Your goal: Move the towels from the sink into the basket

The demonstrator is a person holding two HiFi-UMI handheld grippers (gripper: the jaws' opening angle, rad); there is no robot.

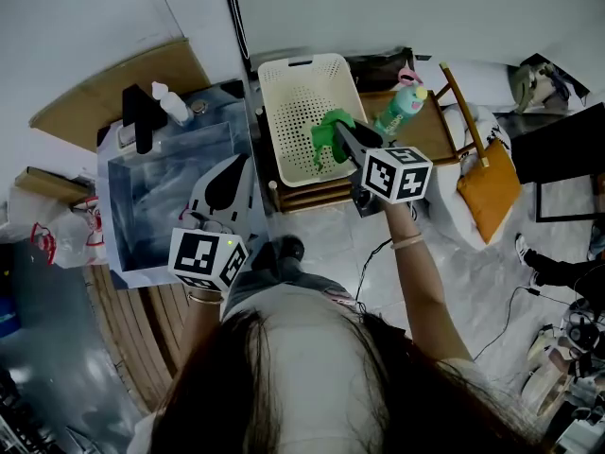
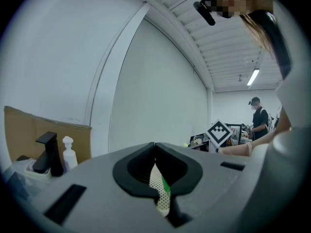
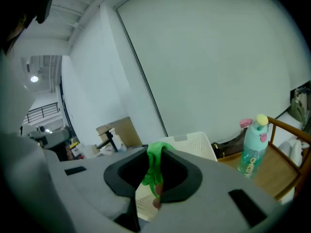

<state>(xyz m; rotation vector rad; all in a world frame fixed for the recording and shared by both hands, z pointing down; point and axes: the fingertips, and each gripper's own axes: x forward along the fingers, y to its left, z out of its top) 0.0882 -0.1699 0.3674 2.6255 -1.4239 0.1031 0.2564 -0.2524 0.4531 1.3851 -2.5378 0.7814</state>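
Basket (image 1: 304,62) stands between sink (image 1: 115,206) and wooden chair (image 1: 437,132), near white wall (image 1: 397,12).

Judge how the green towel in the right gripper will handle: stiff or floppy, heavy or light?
Probably floppy: the green towel droops in folds from the right gripper. Likely light: one small pinch carries it. Its knit looks grippy, not slippery.

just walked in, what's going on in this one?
A person is working with a handheld gripper in each hand. The right gripper has a green towel pinched in its fingers and holds it over the white basket, not yet released. The left gripper hangs over the sink, fingers closed with nothing between them. Whether more towels are left in the sink can't be made out.
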